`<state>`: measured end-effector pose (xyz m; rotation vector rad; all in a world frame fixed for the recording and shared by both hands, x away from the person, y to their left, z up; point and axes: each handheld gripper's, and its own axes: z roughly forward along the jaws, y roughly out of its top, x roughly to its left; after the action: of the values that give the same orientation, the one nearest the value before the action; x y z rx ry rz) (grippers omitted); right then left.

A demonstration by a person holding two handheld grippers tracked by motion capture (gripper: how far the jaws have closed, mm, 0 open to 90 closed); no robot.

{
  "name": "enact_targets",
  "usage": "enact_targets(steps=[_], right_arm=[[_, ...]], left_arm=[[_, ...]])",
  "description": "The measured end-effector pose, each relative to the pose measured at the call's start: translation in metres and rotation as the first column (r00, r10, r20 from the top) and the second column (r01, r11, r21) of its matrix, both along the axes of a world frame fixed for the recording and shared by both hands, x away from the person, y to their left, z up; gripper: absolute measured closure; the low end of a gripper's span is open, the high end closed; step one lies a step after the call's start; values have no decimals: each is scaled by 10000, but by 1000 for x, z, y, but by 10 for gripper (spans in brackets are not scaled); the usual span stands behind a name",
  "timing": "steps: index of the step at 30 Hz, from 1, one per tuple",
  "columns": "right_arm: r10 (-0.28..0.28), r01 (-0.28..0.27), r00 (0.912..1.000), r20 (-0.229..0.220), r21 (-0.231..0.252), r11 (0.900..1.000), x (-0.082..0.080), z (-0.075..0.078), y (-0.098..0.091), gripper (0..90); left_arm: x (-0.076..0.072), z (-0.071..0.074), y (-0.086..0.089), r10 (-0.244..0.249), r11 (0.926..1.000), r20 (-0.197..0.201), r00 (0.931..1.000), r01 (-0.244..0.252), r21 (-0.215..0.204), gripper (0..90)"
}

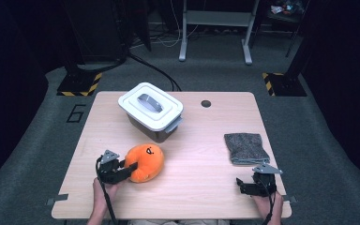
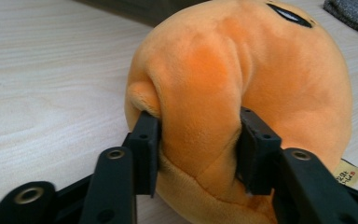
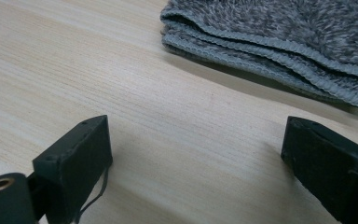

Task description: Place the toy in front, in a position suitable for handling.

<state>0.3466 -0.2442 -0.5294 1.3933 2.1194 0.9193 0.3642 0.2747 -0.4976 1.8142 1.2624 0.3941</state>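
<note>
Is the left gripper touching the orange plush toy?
Touching. The left gripper view shows the left gripper pressing both pads into the orange plush toy, denting it.

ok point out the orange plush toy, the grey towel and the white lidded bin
orange plush toy (image 1: 145, 161), high view, middle of its body
grey towel (image 1: 246, 147), high view, centre of the top fold
white lidded bin (image 1: 133, 104), high view, flat of the lid left of the handle

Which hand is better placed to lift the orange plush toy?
Left: the left claw already pinches the orange plush toy. The right claw stands open near the grey towel.
</note>
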Motion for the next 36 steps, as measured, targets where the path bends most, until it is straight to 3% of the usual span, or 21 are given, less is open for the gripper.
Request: enact_targets(steps=[5,11,25,36], right_arm=[[-1,1,10000,2,3,10000,0,0,0,74],[-1,1,10000,8,9,10000,0,0,0,75],[-2,2,10000,6,15,10000,0,0,0,74],[20,-20,10000,28,-1,10000,0,0,0,75]], left_arm=[[-2,-1,2,-124,9998,277,9995,129,-162,636],[-5,-2,7,-256,9960,676,9974,313,-841,688],[-9,11,-1,-619,9915,1107,9919,738,-1069,711],[-6,17,-22,-1360,9760,1115,9844,1525,-1554,712]])
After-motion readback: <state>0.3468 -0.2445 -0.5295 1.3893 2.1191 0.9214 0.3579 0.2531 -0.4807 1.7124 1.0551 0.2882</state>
